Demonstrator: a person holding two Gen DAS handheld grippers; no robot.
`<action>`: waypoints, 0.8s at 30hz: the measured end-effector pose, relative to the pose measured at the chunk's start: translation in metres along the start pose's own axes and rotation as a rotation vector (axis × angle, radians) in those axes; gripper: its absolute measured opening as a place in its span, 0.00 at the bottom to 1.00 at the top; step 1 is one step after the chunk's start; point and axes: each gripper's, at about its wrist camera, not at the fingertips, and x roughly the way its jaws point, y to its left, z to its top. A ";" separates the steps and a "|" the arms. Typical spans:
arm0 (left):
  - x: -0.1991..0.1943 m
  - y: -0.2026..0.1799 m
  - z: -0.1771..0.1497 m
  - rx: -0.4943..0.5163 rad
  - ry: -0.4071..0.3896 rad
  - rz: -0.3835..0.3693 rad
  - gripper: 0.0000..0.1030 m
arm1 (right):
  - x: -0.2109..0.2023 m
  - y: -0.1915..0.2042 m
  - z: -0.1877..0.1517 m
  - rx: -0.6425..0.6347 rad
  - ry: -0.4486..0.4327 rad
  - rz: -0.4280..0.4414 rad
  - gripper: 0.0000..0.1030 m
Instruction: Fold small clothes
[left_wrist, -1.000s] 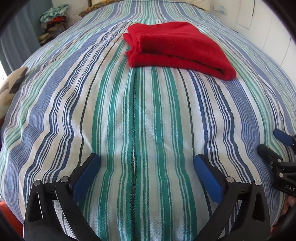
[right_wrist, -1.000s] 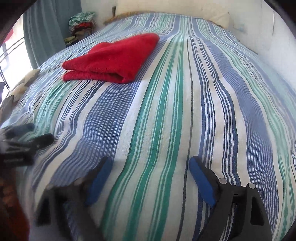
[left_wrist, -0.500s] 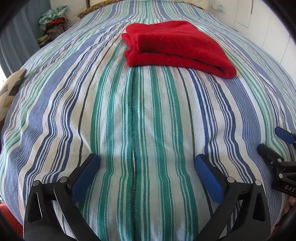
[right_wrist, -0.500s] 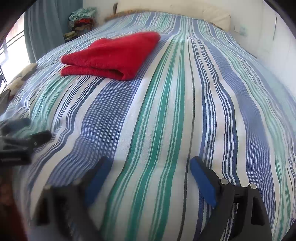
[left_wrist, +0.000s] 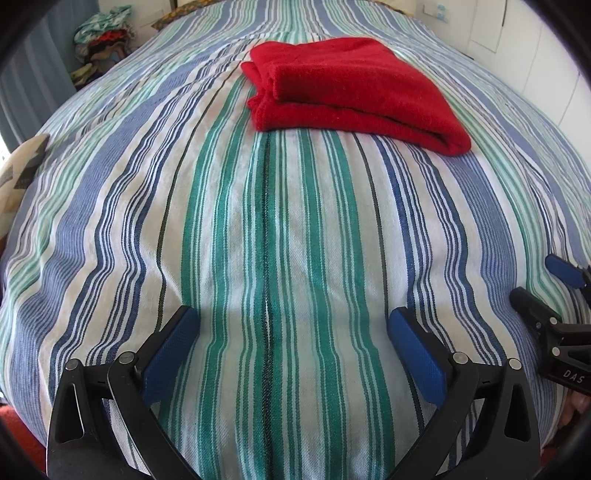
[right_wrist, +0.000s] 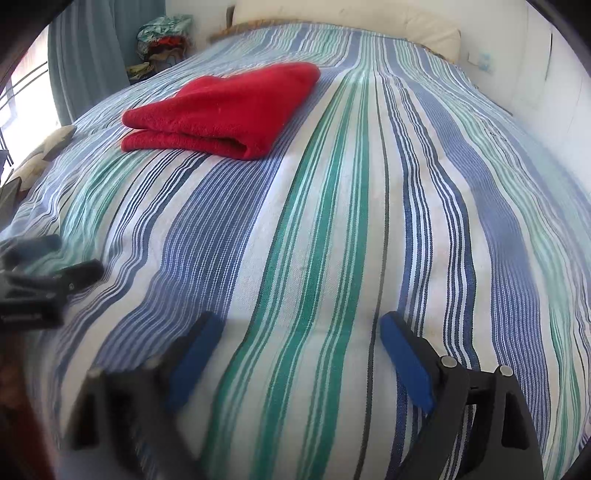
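Note:
A folded red cloth (left_wrist: 351, 88) lies on the striped bedspread (left_wrist: 288, 229), far ahead of both grippers; in the right wrist view it (right_wrist: 225, 107) lies at the upper left. My left gripper (left_wrist: 291, 325) is open and empty, low over the near part of the bed. My right gripper (right_wrist: 299, 328) is open and empty too, near the bed's front. The right gripper shows at the right edge of the left wrist view (left_wrist: 554, 295), and the left one at the left edge of the right wrist view (right_wrist: 48, 266).
A pile of clothes (right_wrist: 162, 40) sits beyond the bed at the far left by a grey-blue curtain (right_wrist: 92, 55). A cream pillow (right_wrist: 369, 18) lies at the headboard. A patterned cushion (left_wrist: 22, 166) is at the bed's left edge. A white wall (left_wrist: 517, 37) runs along the right.
Both grippers have moved slightly forward toward the red cloth, which looks a little nearer. Both stay open and empty.

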 end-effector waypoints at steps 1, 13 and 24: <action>-0.006 0.006 0.006 -0.024 0.011 -0.037 0.98 | 0.000 -0.001 0.001 0.003 0.005 0.003 0.86; 0.040 0.070 0.176 -0.260 -0.062 -0.270 0.98 | 0.022 -0.064 0.135 0.308 -0.083 0.394 0.87; 0.079 0.051 0.199 -0.243 0.036 -0.313 0.21 | 0.153 -0.034 0.216 0.418 0.055 0.560 0.33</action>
